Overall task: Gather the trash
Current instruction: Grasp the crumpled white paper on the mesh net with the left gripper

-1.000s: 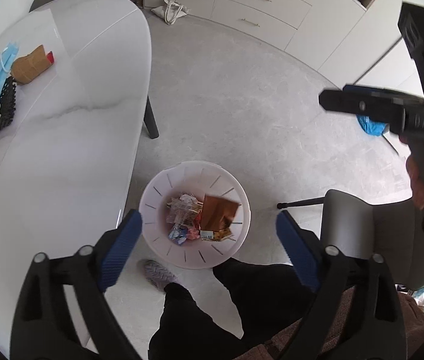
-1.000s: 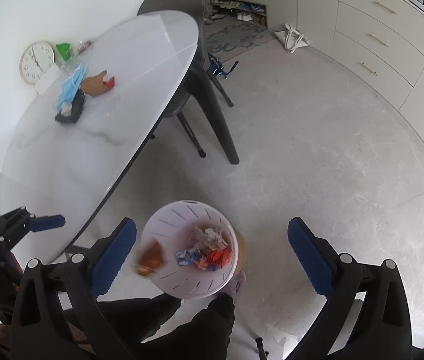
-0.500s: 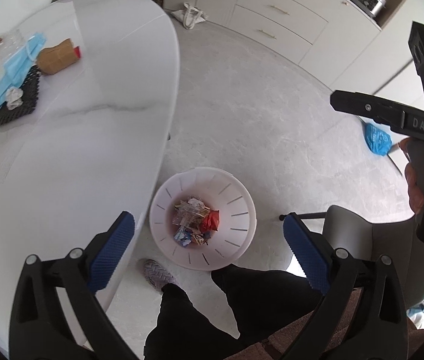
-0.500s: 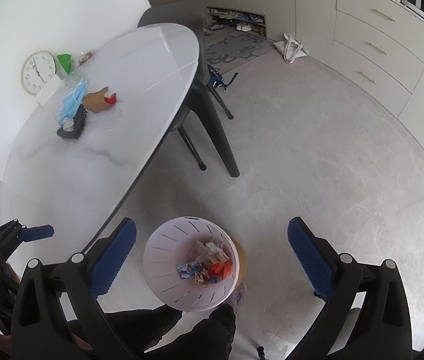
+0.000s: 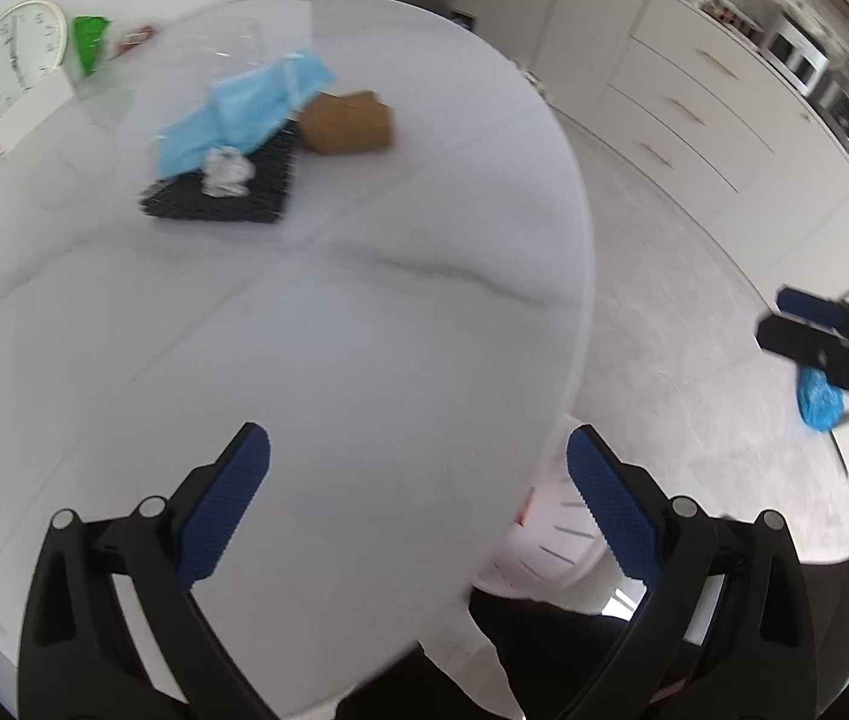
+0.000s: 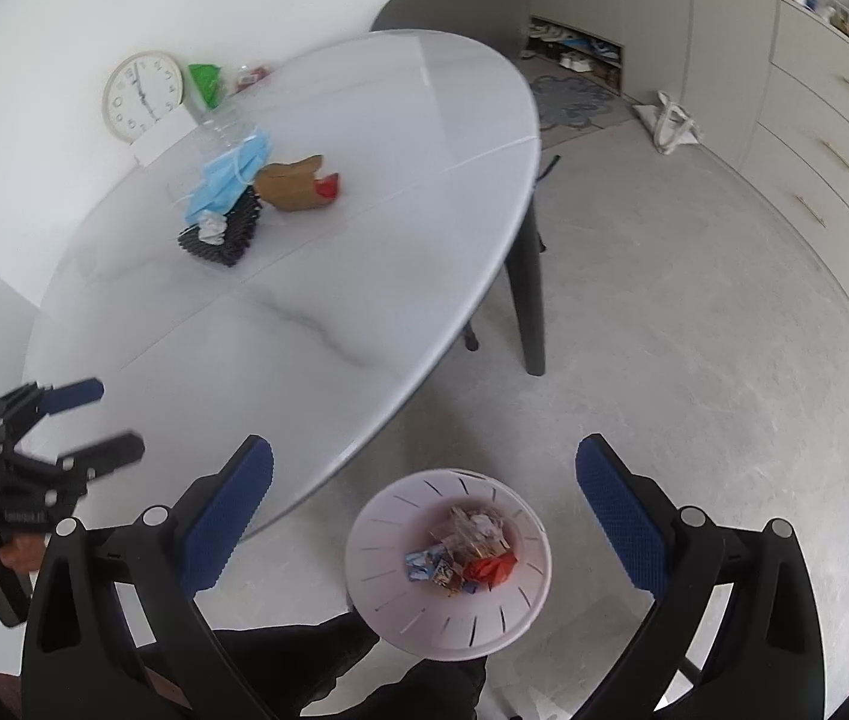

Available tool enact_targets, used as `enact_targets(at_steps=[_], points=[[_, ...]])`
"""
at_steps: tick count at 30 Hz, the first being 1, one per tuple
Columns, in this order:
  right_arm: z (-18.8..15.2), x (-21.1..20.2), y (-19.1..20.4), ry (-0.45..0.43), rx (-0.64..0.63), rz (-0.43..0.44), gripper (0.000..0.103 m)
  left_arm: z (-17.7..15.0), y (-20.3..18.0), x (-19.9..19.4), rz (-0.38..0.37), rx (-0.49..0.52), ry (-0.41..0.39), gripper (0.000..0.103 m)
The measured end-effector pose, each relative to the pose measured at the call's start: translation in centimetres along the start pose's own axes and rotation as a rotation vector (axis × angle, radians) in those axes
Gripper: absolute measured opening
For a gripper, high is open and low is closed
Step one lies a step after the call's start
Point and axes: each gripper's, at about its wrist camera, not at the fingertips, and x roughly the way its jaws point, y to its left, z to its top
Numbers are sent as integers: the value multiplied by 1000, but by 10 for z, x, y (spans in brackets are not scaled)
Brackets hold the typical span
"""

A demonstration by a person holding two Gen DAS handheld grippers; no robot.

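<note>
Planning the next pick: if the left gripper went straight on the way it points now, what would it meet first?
Most likely the bare white table top. The left gripper is open and empty, aimed down at it; the face masks and black mat lie farther on. Depth is uncertain.

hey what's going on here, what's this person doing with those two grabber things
A person is clearing trash with a handheld gripper in each hand. Both the left gripper and the right gripper are open and empty. The white bin on the floor already holds wrappers. On the table, blue face masks, a brown paper bag and a crumpled white wad on a black mat still wait.
</note>
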Motion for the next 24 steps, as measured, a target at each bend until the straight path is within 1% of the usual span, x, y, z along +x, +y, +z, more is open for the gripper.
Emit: enact_targets(at_steps=[2, 7, 10, 13, 14, 18, 20, 21, 23, 24], points=[[9, 7, 11, 2, -18, 11, 100, 14, 23, 2, 21, -38, -25, 95], [30, 24, 27, 17, -26, 48, 100, 67, 70, 19, 74, -119, -101, 95], [43, 36, 33, 26, -31, 62, 100, 96, 93, 41, 102, -153, -116, 95], [57, 48, 35, 42, -35, 76, 100, 120, 108, 69, 117, -184, -108, 90], [60, 52, 37, 46, -38, 77, 100, 126, 111, 77, 124, -183, -103, 85], [71, 65, 40, 63, -65, 73, 100, 143, 118, 111, 156, -162, -66, 73], [76, 70, 41, 68, -76, 70, 100, 146, 120, 124, 161, -153, -44, 61], [78, 71, 42, 69, -80, 72, 100, 145, 120, 128, 164, -151, -36, 58], [82, 73, 44, 66, -87, 78, 100, 144, 120, 133, 171, -151, -23, 41], [83, 73, 45, 64, -92, 82, 100, 145, 120, 133, 174, -153, -30, 38]])
